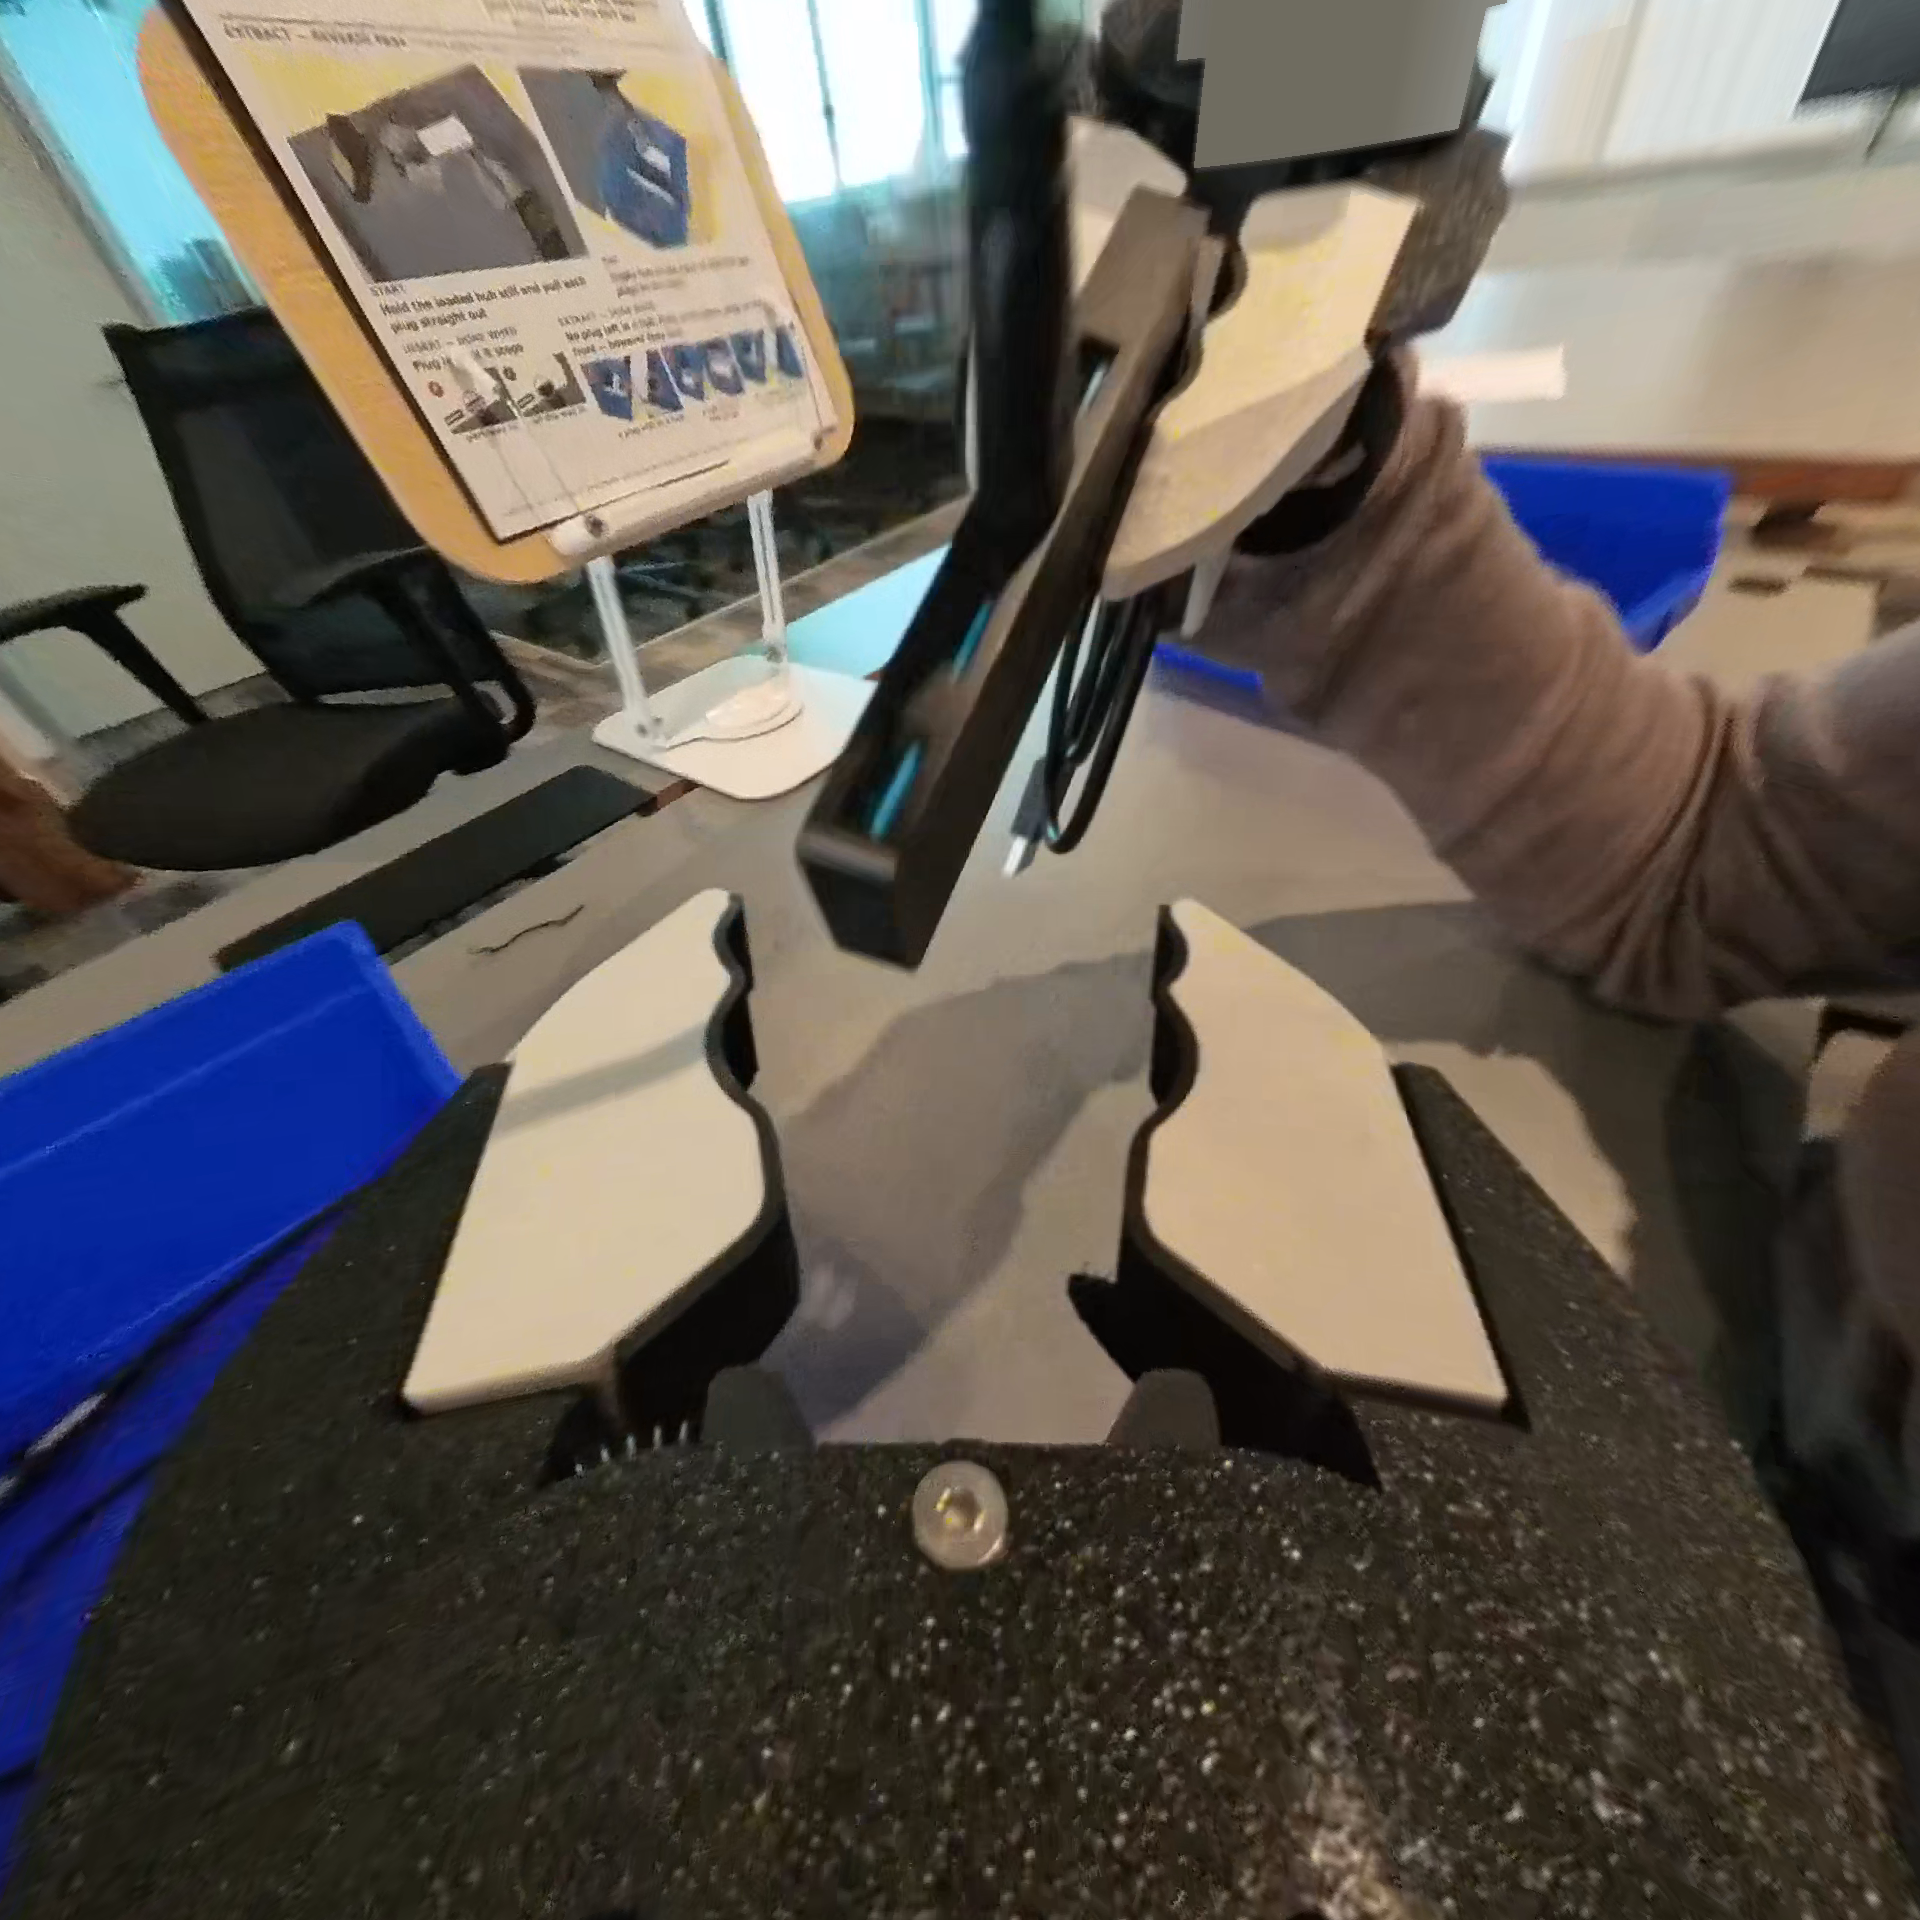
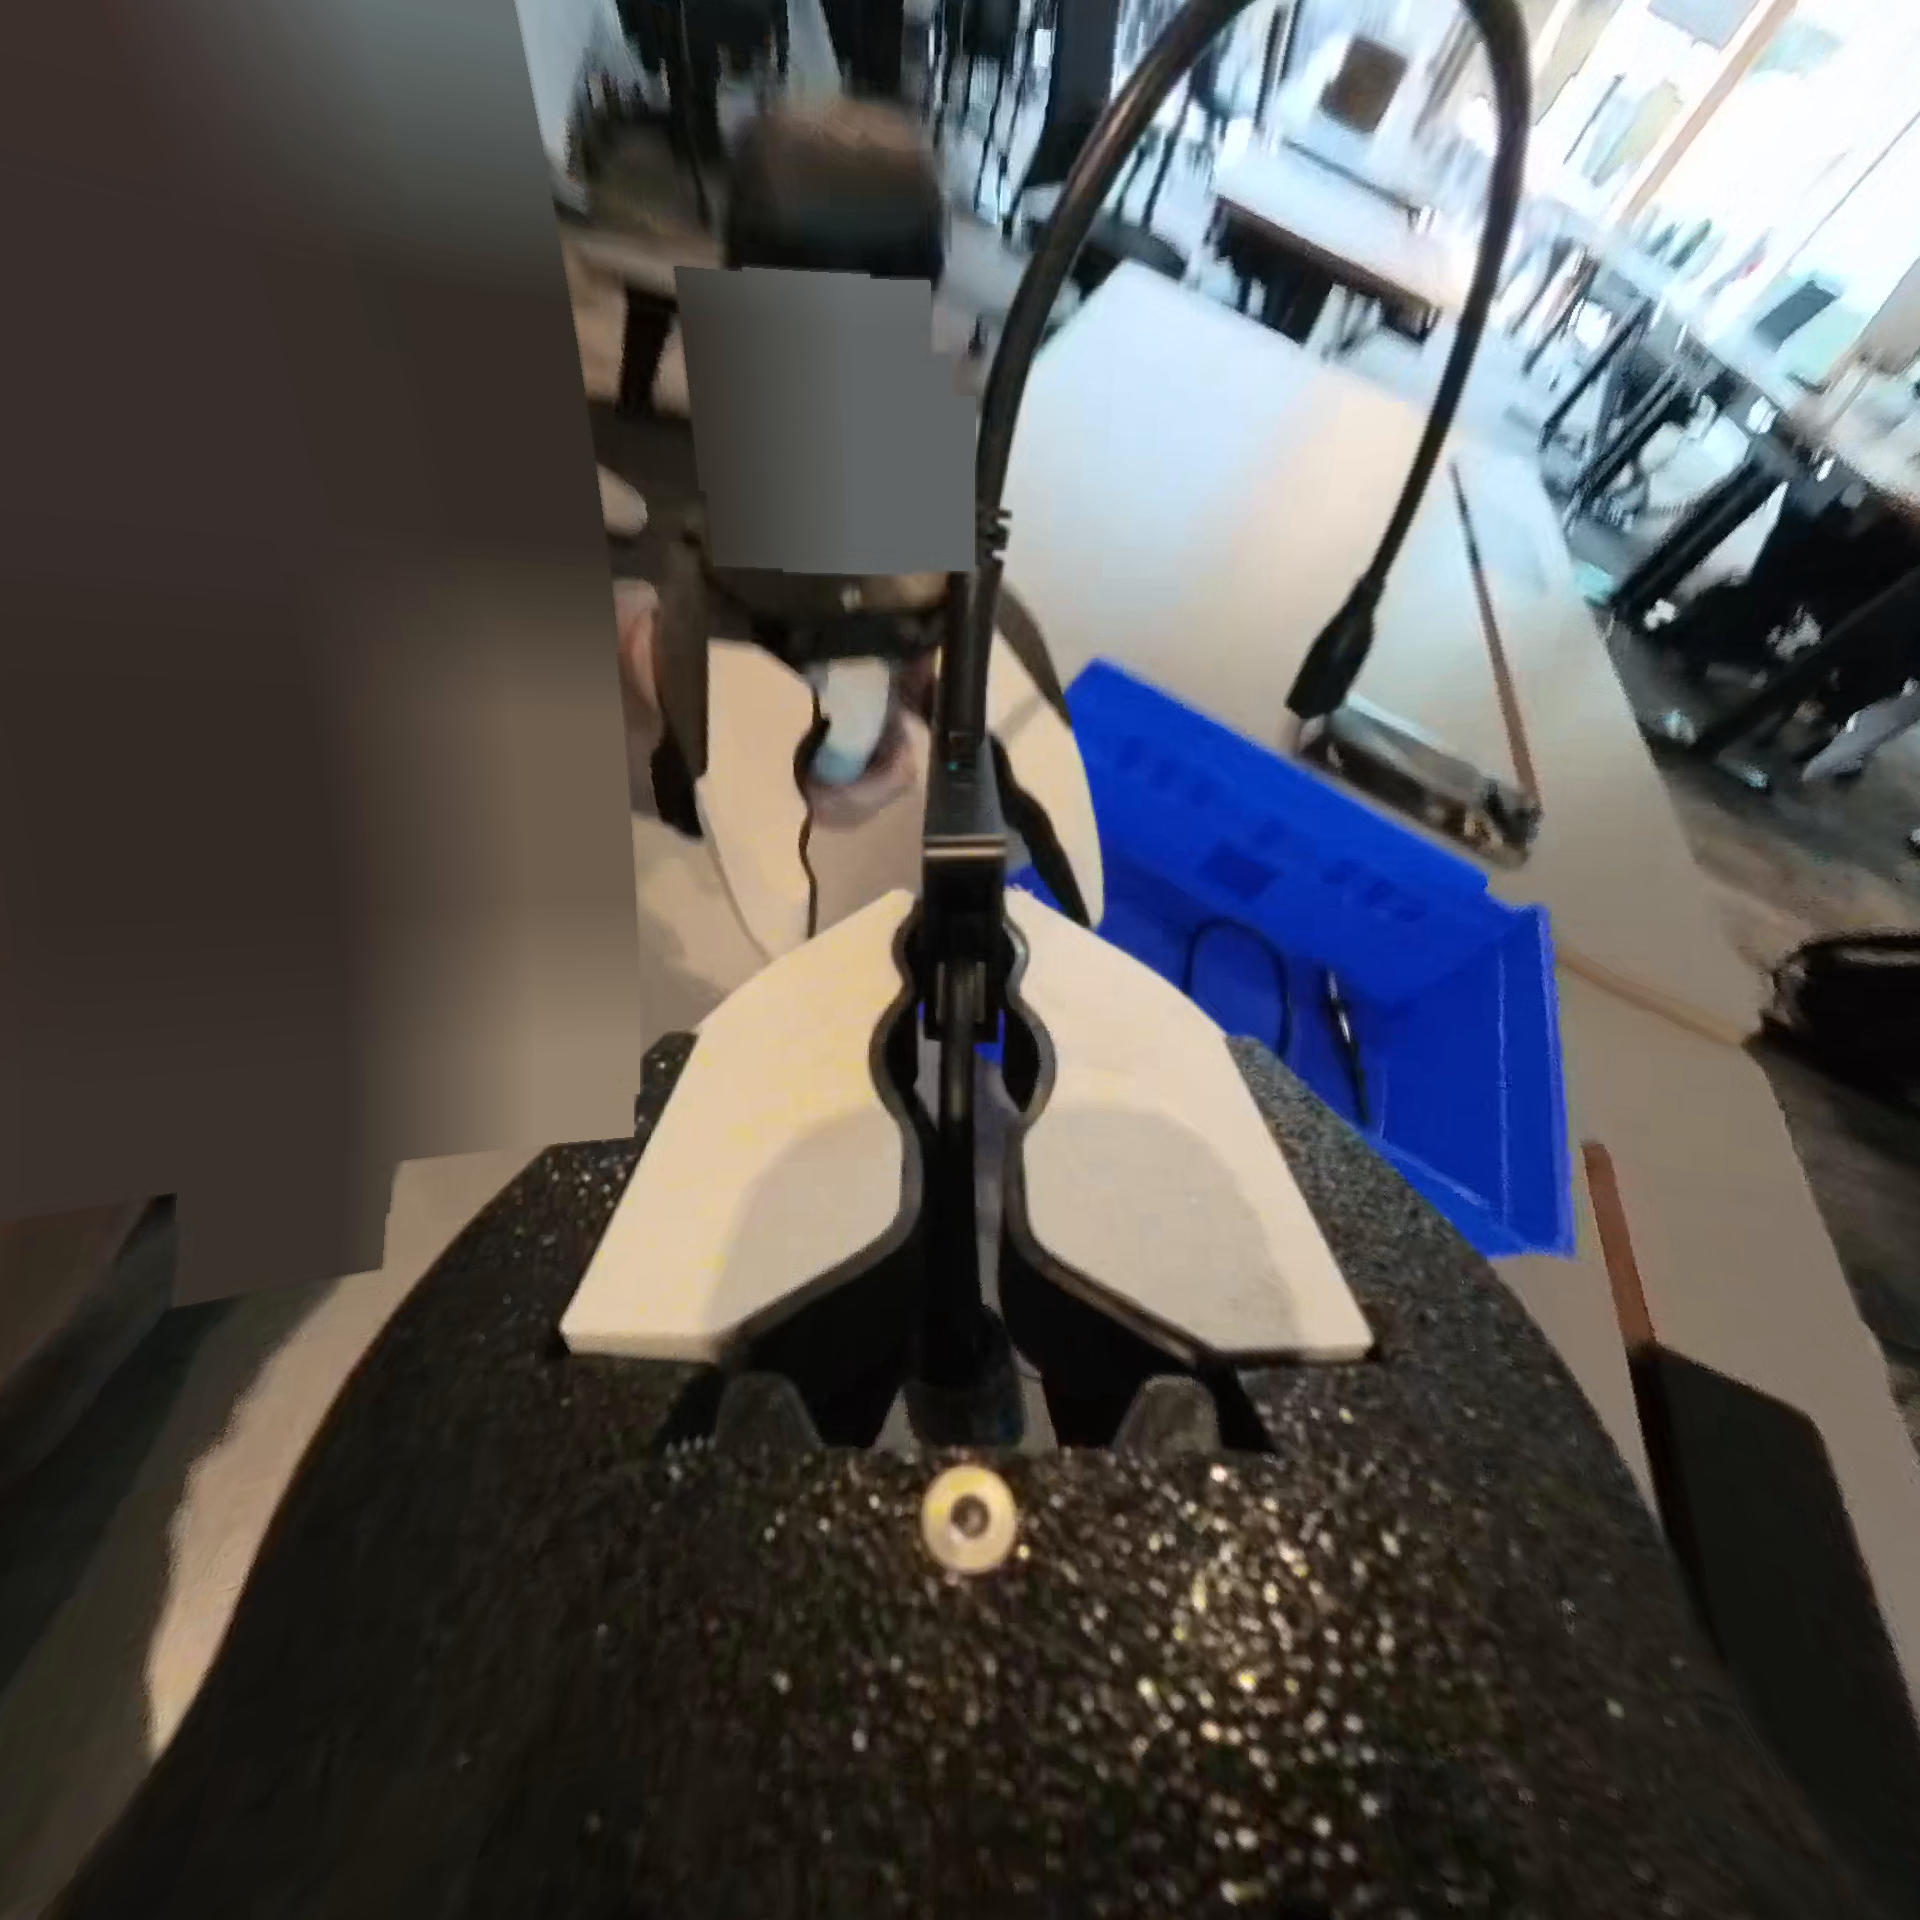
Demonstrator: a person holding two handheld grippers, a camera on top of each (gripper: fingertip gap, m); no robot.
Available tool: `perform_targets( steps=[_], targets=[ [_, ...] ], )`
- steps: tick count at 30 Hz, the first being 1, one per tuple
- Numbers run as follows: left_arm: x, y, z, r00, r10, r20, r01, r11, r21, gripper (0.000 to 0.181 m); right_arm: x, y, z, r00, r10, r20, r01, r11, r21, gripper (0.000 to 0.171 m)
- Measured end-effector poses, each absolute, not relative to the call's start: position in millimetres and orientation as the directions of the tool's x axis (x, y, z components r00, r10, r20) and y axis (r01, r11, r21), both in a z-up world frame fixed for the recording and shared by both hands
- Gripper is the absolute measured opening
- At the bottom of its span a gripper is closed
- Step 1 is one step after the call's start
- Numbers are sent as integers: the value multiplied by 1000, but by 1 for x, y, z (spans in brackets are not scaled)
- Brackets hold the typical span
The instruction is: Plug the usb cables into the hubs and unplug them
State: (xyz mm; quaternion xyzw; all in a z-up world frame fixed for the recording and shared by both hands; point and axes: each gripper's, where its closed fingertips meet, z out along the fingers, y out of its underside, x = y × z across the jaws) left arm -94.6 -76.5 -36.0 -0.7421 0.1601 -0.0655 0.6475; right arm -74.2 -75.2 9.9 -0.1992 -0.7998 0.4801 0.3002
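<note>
My right gripper (image 2: 961, 920) is shut on a long black USB hub (image 2: 961, 883), seen end-on between its white fingers. A black cable (image 2: 1049, 270) arches up from the hub and ends in a free plug (image 2: 1340, 644). In the left wrist view the same hub (image 1: 997, 623) hangs tilted above the grey table (image 1: 1039, 1091), clamped near its top by the right gripper (image 1: 1195, 312), with blue ports showing and looped black cables (image 1: 1091, 727) dangling beside it. My left gripper (image 1: 951, 925) is open and empty just below the hub's lower end, not touching it.
A blue bin (image 1: 156, 1143) sits at my left, another blue bin (image 1: 1600, 540) behind a person's grey sleeve (image 1: 1558, 748). An instruction board on a stand (image 1: 520, 260) and an office chair (image 1: 312, 623) are at the back left. The blue bin (image 2: 1299, 935) holds cables. The left gripper's tips are roughly 6 cm from the right gripper's.
</note>
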Motion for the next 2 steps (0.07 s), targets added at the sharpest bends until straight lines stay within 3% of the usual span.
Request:
perform_targets(
  steps=[2],
  targets=[
    [-90, -75, -25, 933, -360, -16, -35, -45, -998, 76, -71, -79, 24, -763, 598, 247, -24, 356, -934, 10]
  ],
)
